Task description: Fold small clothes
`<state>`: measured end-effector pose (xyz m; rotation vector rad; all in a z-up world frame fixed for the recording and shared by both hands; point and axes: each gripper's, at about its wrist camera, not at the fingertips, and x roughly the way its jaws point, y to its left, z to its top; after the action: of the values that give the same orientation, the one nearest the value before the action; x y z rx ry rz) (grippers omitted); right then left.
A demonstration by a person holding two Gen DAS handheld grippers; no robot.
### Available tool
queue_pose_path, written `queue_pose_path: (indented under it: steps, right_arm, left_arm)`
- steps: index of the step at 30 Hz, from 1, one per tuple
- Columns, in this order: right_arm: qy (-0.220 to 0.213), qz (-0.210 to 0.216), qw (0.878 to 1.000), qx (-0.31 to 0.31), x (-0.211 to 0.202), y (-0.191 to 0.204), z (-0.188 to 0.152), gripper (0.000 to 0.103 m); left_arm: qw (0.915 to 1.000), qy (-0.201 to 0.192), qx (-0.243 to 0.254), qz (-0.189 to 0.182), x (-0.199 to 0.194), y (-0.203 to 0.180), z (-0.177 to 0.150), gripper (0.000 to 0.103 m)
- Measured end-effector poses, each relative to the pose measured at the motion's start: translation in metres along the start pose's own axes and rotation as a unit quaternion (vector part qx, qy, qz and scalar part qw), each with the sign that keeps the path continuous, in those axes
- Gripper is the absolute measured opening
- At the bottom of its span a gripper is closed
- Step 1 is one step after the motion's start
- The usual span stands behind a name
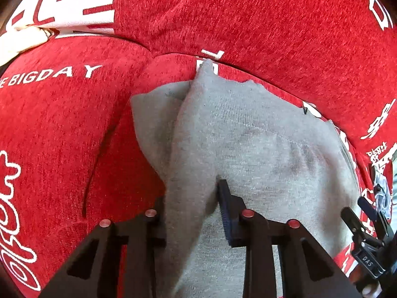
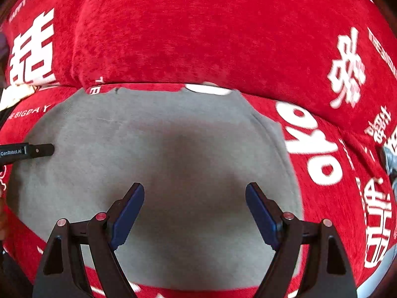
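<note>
Grey garment: small knit piece, soft and slightly fuzzy, lying on a red cover. Seen from the right wrist it spreads flat as a rounded grey patch, its far edge close to the seam where the seat meets the padded back.

Red cover: plush fabric printed with white lettering and characters, stretched over seat and backrest; "BIGDAY" legible at the left.

Left gripper: black frame, blue pads, pointing steeply down. Jaws pinched on a raised fold of the grey garment, which stands up between them as a ridge running away from the camera; the right-hand pad presses against the fabric, the other pad is hidden behind the fold.

Right gripper: same build, jaws spread wide, nothing between them. It hangs over the near middle of the garment, casting a dark shadow on the cloth; contact with the cloth cannot be told.

White cloth: small pale bundle at the upper left edge, on the cover.
</note>
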<state>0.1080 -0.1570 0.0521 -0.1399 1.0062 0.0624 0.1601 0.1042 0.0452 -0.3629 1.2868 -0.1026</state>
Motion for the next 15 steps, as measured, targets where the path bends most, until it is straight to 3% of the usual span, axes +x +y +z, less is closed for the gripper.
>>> queue_pose_path:
  steps: [6,7,9,15]
  right_arm:
    - [0.040,0.007,0.999,-0.024,0.038,0.031,0.015,0.086]
    - [0.037,0.009,0.999,-0.019,0.043,0.032,0.016,0.086]
    - [0.026,0.003,1.000,0.002,0.049,0.029,0.019,0.096]
    - [0.049,0.027,0.998,0.032,0.043,0.019,0.020,0.097]
  left_arm:
    - [0.9998,-0.020,0.002,-0.003,-0.022,-0.002,-0.003,0.024]
    - [0.9998,-0.020,0.000,-0.005,-0.023,-0.003,-0.001,0.024]
    - [0.9998,-0.020,-0.002,-0.009,-0.026,-0.005,0.005,0.024]
    - [0.9996,-0.023,0.009,0.009,-0.034,-0.018,0.005,0.023]
